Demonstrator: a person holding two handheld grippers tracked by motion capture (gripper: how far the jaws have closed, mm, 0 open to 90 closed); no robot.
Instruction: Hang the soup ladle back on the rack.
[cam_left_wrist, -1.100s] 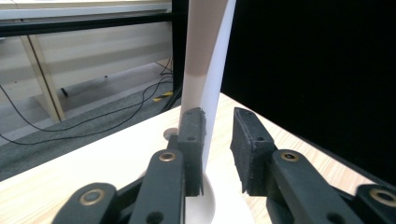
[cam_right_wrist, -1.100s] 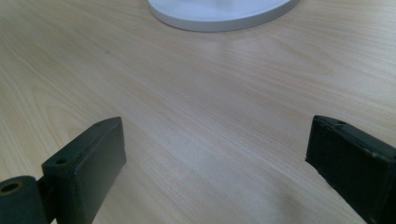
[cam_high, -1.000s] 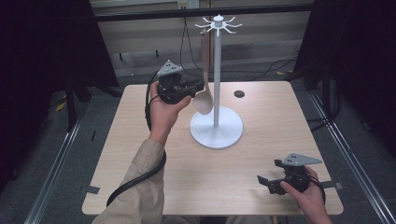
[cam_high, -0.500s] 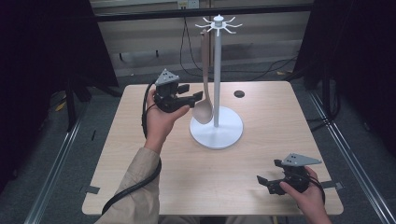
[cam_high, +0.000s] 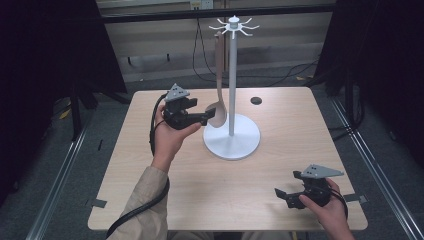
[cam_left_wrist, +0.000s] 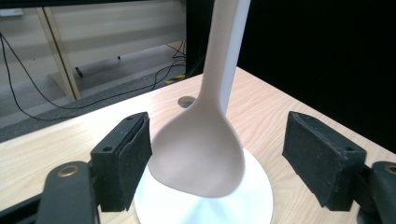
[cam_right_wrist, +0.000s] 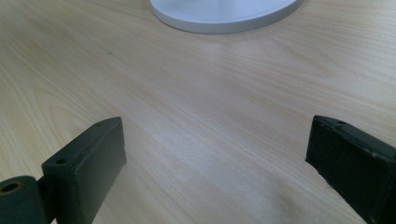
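Table edges: the wooden table (cam_high: 165, 200) shows all four edges in the high view; the left gripper (cam_high: 204, 118) hangs over its left-centre part, well inside the left edge, and the right gripper (cam_high: 281, 195) sits near the front edge at the right.
Open room: bare tabletop lies between the two grippers and along the whole left and front side; in the right gripper view unbroken wood grain stretches ahead of the jaws up to the stand's base (cam_right_wrist: 224, 14).
Stand: a white rack (cam_high: 232, 80) with a round base and a thin upright pole topped by a ring of hooks stands at the table's middle.
Spoon: a beige wooden spoon (cam_high: 218, 107) hangs from one hook, handle up, bowl down just above the base and just beside the pole on its left.
Other things: a small dark round hole (cam_high: 256, 100) lies in the tabletop behind the stand, to the right of the pole.
In the way: pole and base stand directly behind the spoon as seen along the left gripper's jaws.
Left gripper: its jaws have just been opening and stand wide; the spoon's bowl (cam_left_wrist: 198, 151) is between them, close against the left pad (cam_left_wrist: 135, 154) and clear of the right pad, so the spoon is released.
Right gripper: jaws spread wide, grasping nothing, low over the bare table.
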